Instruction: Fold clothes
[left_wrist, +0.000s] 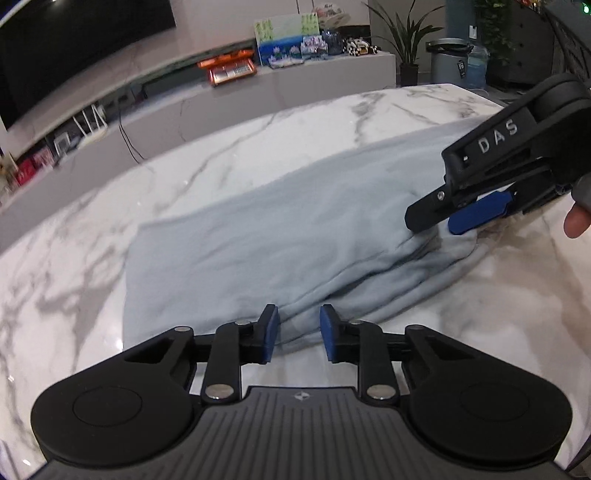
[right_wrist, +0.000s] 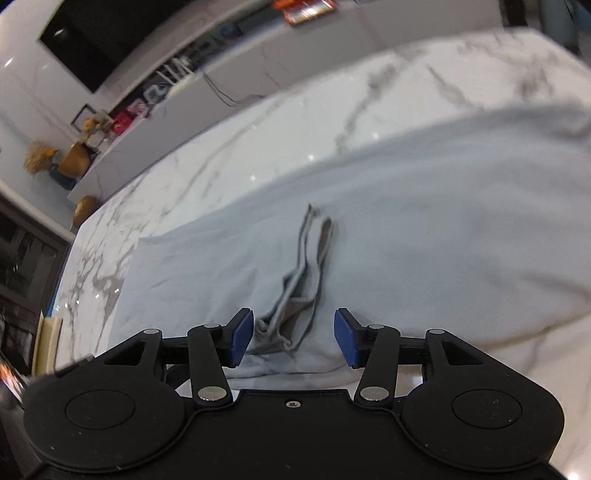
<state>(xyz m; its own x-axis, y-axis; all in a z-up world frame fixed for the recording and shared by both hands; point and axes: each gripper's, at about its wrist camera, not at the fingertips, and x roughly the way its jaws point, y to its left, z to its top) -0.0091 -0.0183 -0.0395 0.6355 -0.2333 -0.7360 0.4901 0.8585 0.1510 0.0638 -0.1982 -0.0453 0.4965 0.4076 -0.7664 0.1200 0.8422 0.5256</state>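
A light blue-grey garment (left_wrist: 280, 229) lies spread on the white marble table (left_wrist: 92, 258), its right side bunched into folds. My left gripper (left_wrist: 300, 334) is open at the garment's near edge, with the hem just in front of its blue pads (left_wrist: 271, 332). My right gripper (left_wrist: 443, 225) hovers over the bunched right edge, and a person's fingertip (left_wrist: 576, 221) shows behind it. In the right wrist view the right gripper (right_wrist: 294, 339) is open over the garment (right_wrist: 424, 229), and a grey drawstring (right_wrist: 306, 266) lies on the cloth between and beyond its fingers.
Bare marble surrounds the garment at left and far side. The table's left edge (right_wrist: 74, 251) drops off. Beyond the table stand a long low white cabinet (left_wrist: 295, 85) with an orange box and pictures, a dark screen (left_wrist: 74, 48), a potted plant (left_wrist: 410, 40) and a grey bin (left_wrist: 448, 61).
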